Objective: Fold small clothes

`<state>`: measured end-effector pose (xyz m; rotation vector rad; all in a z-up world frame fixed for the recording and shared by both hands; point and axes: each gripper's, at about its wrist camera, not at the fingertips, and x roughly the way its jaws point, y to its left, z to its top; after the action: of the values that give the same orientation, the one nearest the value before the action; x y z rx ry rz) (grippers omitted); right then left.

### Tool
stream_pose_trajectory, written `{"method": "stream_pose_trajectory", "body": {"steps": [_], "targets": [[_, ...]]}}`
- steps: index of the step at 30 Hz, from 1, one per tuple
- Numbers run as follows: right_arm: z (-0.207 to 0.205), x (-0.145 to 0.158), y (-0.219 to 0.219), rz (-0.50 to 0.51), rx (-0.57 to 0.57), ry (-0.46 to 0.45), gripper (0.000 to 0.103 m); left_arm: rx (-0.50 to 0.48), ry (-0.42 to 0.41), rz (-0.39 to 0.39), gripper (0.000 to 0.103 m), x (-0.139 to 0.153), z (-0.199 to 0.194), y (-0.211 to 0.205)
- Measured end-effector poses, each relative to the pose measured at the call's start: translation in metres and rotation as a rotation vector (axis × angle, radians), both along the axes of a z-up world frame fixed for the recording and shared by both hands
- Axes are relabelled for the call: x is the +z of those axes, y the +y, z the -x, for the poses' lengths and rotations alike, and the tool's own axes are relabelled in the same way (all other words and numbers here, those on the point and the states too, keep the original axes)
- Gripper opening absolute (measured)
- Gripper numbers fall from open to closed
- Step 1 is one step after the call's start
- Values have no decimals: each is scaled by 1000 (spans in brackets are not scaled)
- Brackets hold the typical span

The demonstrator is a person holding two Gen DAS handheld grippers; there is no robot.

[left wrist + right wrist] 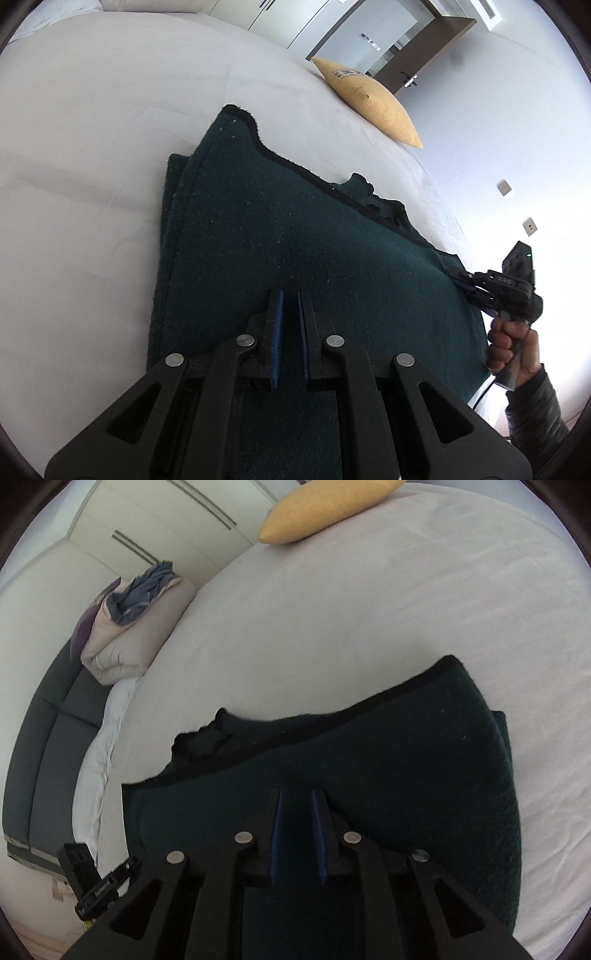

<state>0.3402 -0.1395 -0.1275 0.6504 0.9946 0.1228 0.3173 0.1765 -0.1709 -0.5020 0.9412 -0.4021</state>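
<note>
A dark green knitted garment [277,206] [424,760] with a black edge trim lies doubled over on the white bed [92,147] [332,609]. My left gripper [290,293] sits low over its near part, blue pads close together with the knit between them. From the right wrist view, the left gripper [110,875] meets the cloth's left edge. My right gripper [297,794] is likewise narrow over the cloth. In the left wrist view the right gripper [461,278], held by a hand [509,343], pinches the garment's right corner.
A yellow pillow [373,99] [325,506] lies at the bed's far edge. A folded duvet [136,627] rests at the bed's left end, beside a dark padded headboard [48,757]. A brown door [424,55] and white wardrobe fronts stand behind.
</note>
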Motion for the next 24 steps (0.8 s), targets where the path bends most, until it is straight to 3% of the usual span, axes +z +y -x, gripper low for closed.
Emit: {"method": "stream_pose_trajectory", "body": {"steps": [3,5,6,10,11,14,16,17,18,20,21,22,23,24], "targets": [[5,3,-50,-30,-184,-25,0,16,5,44,7,-5,7,10],[12,16,-51,34,-231,-35,6,33,8,73,7,-8,12,16],[18,26,-45,57,-211,-58,15,38,9,80,7,-9,14,18],[37,43,3,-10,-14,-130,24,56,14,94,7,-9,21,22],[40,42,19,-18,52,-136,25,63,20,104,7,-10,23,24],[40,21,50,-7,181,-88,46,72,31,122,7,-10,30,30],[38,5,41,4,144,-53,40,78,42,137,7,-10,35,36],[39,0,26,-32,98,-53,21,82,50,146,7,-10,37,39],[40,-2,10,-72,32,-38,10,87,57,148,7,-8,40,43],[53,1,-10,-85,-97,-45,10,104,66,155,7,-1,50,56],[64,8,-18,-47,-144,-55,13,114,68,158,7,4,55,62],[73,18,-22,1,-179,-60,34,133,72,146,8,9,61,71],[81,27,-25,13,-201,-79,47,142,79,137,9,14,65,78],[88,35,-25,-7,-203,-112,59,146,81,139,23,19,69,86]]}}
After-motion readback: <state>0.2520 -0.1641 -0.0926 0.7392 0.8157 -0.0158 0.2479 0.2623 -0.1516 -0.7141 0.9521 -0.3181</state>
